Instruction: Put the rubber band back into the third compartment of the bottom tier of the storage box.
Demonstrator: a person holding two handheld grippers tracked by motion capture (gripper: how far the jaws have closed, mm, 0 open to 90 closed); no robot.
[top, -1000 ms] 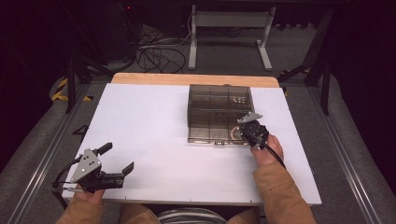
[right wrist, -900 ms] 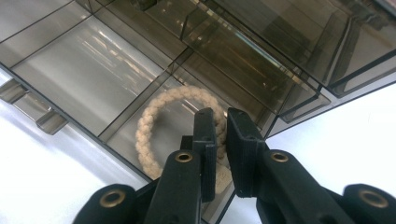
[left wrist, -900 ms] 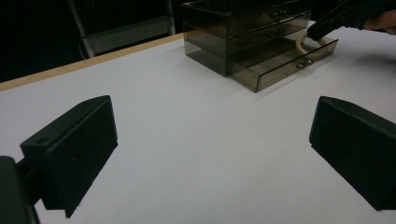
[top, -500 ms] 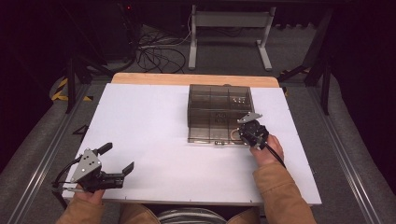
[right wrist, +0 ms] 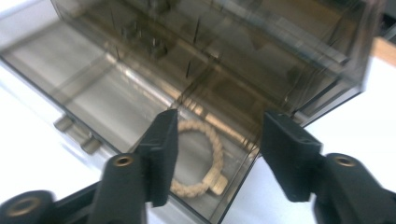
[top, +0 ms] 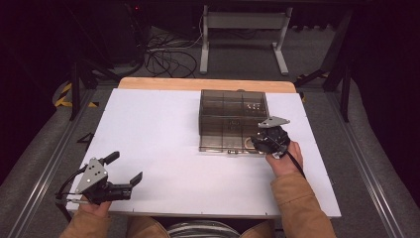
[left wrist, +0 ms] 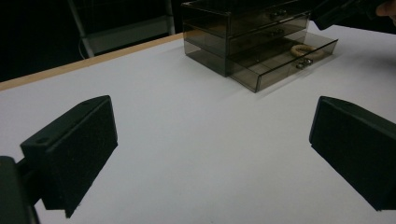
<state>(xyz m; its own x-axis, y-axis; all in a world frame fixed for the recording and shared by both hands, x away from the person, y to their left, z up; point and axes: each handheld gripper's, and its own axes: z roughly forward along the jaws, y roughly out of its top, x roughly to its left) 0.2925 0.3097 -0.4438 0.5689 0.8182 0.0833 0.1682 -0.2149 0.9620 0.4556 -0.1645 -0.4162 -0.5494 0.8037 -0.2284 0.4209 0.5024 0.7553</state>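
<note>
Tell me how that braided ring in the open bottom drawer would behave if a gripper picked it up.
The braided ring looks woven from cord, so it is probably light and somewhat floppy. It lies flat in the open drawer, so rolling seems unlikely. Its rough braid should grip well, not slip.

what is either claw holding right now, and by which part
Nothing. The right claw has just been opening above the braided ring in the open drawer; the left claw is open.

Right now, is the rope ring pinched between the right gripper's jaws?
No, the rope ring lies loose in the open drawer, below the parted right gripper.
</note>
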